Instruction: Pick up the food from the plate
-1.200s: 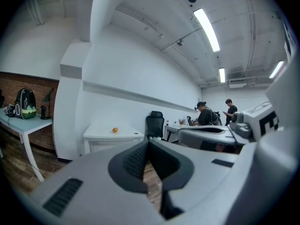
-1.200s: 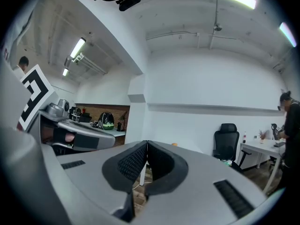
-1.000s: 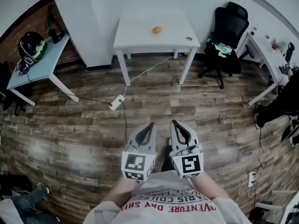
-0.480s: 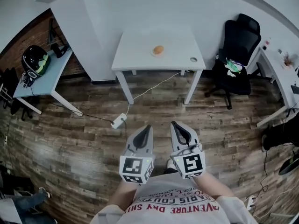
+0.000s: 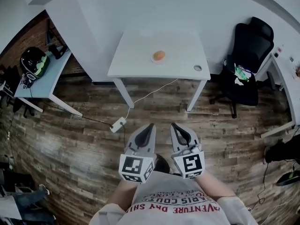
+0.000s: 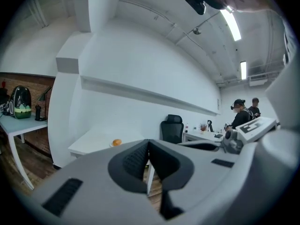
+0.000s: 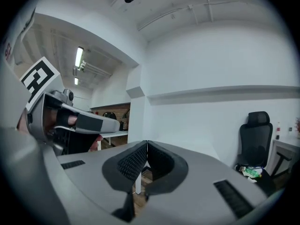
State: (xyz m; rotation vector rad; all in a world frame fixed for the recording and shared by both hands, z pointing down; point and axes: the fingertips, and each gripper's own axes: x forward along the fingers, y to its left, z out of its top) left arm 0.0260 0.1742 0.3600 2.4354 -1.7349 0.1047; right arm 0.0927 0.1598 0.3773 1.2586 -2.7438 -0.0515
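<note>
Step in hand: approach. No pick has begun. I hold my left claw (image 5: 149,125) and my right claw (image 5: 176,124) side by side, close to my body, over the wood floor (image 5: 70,135). Both point toward the white desk (image 5: 136,60), which stands well apart from them.

Claw state: on each claw the two jaws are pressed together at the tips. Nothing sits between them, and neither claw has hold of anything.

Location of the target: the food (image 5: 159,56), a small rounded orange item, lies on a pale plate (image 5: 153,58) near the middle of the desk. The plate carries nothing else that I can make out.

Other items: a small round object (image 5: 198,68) sits near the desk's right front corner. I cannot tell what it is or whether it holds anything.

Next move, in my judgement: close the distance to the desk, spread the jaws of one claw wide enough to straddle the food, lower it over the plate, then close gently, since the food looks soft and may roll.
</note>
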